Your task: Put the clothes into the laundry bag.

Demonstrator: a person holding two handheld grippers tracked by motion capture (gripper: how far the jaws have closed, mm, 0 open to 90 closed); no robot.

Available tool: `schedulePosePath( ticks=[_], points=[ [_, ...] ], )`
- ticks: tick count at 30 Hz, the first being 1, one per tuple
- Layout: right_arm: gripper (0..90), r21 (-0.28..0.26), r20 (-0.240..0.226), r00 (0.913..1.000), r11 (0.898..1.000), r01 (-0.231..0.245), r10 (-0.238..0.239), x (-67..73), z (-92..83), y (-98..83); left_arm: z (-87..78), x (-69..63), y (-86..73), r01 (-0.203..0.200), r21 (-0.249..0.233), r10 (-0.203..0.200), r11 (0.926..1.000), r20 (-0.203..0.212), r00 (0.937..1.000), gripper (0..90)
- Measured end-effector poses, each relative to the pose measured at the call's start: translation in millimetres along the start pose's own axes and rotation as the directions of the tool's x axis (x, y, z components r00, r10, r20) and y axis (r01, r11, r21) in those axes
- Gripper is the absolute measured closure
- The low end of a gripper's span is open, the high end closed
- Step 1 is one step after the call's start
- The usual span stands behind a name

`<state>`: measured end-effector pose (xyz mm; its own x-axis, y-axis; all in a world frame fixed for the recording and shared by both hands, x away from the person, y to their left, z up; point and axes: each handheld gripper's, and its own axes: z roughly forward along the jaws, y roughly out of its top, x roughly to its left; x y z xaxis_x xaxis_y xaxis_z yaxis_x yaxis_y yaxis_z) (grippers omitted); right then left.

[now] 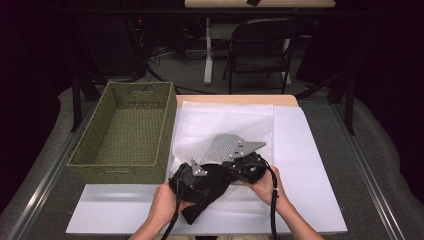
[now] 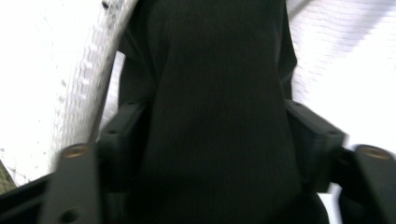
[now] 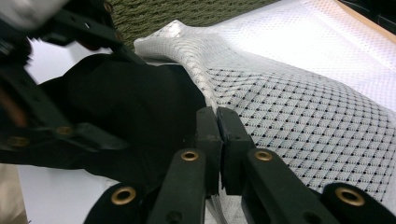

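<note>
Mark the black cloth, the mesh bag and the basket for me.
black cloth (image 1: 202, 182): high view, its middle.
mesh bag (image 3: 299, 107): right gripper view, its lifted flap.
basket (image 1: 121, 169): high view, its near wall.

1. The black cloth (image 2: 210, 116) hides the gap between the left hand-held gripper's (image 2: 212, 140) jaws; whether they press it is unclear.
2. The mesh bag's (image 3: 299, 116) mouth edge is blurred.

Black claws (image 3: 217, 140) with brass-ringed screws, grey three-cornered top plates, trailing black cables
</note>
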<state>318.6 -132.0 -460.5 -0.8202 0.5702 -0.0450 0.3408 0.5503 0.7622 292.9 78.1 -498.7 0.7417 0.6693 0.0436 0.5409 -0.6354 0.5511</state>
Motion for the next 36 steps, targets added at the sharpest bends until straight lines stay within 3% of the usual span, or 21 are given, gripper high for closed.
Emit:
schedulePosePath(
  ticks=[4,9,13,17,20,25,30,36],
  points=[
    [88.6,0.003,0.005,1.0,1.0,0.002,-0.002,-0.2,0.1,0.1,-9.9,1.3,-8.3,-0.014,-0.012,0.014,0.9998,0.008,0.9999,14.0],
    [88.6,0.003,0.005,1.0,1.0,-0.002,0.002,-0.5,0.2,-0.5,-18.8,-0.8,-24.4,-0.041,-0.01,0.041,0.9991,0.002,0.9992,9.6],
    [88.6,0.014,0.001,1.0,1.0,0.0,0.0,-0.3,2.5,-1.2,-14.2,4.2,-36.6,-0.012,0.011,0.012,0.9999,0.012,0.9999,10.1],
    [88.6,0.019,0.004,1.0,1.0,0.002,-0.002,0.4,3.5,-1.4,0.6,10.1,-45.0,0.011,0.05,-0.015,0.9987,0.072,0.9973,10.6],
    [88.6,0.023,0.005,1.0,1.0,0.0,0.0,0.2,3.5,-1.5,6.0,10.9,-47.1,0.024,0.039,-0.027,0.9989,0.087,0.9958,18.1],
    [88.6,0.025,0.003,1.0,1.0,0.002,-0.002,-0.8,4.3,-1.9,8.9,8.2,-51.1,0.033,-0.006,-0.033,0.9994,0.085,0.9958,46.8],
    [88.6,0.025,0.001,1.0,1.0,0.003,-0.003,-0.5,4.8,-1.7,6.4,8.5,-51.0,0.042,-0.03,-0.039,0.9987,0.076,0.9963,67.3],
    [88.6,0.031,-0.007,1.0,1.0,-0.003,0.003,-0.2,6.0,-1.6,3.2,7.1,-46.7,0.045,-0.035,-0.042,0.9984,0.072,0.9965,73.6]
  ],
)
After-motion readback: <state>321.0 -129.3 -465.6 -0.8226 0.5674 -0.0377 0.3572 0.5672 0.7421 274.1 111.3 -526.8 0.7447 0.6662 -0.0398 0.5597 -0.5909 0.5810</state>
